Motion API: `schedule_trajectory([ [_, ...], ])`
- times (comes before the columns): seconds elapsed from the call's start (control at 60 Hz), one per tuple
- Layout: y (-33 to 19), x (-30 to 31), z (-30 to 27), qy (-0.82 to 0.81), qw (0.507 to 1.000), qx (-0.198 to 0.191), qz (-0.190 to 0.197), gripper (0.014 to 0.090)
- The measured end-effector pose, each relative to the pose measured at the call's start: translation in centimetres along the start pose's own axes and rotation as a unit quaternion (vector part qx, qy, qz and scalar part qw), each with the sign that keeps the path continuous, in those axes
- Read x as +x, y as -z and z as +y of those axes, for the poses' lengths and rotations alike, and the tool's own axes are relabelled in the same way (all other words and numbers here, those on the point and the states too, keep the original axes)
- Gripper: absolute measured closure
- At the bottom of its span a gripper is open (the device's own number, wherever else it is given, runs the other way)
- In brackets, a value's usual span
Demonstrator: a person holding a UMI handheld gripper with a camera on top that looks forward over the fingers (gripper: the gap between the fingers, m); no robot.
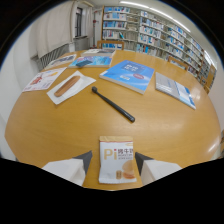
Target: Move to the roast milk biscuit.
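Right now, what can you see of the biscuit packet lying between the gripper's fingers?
The biscuit packet is a small, flat pouch, white at the top with large orange lettering and an orange band lower down picturing biscuits. It looks like glossy plastic film, sealed and unopened. It lies flat on the round wooden table, near its front edge, lengthwise between the open fingers of the gripper, with a gap on each side. Only the table touches it.
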Motion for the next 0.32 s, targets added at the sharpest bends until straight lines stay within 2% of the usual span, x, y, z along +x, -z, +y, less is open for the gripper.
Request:
schedule_trajectory([
  [0.317,-0.34,0.22,0.2,-0.006,1.0,-0.006,-0.001,0.0201],
])
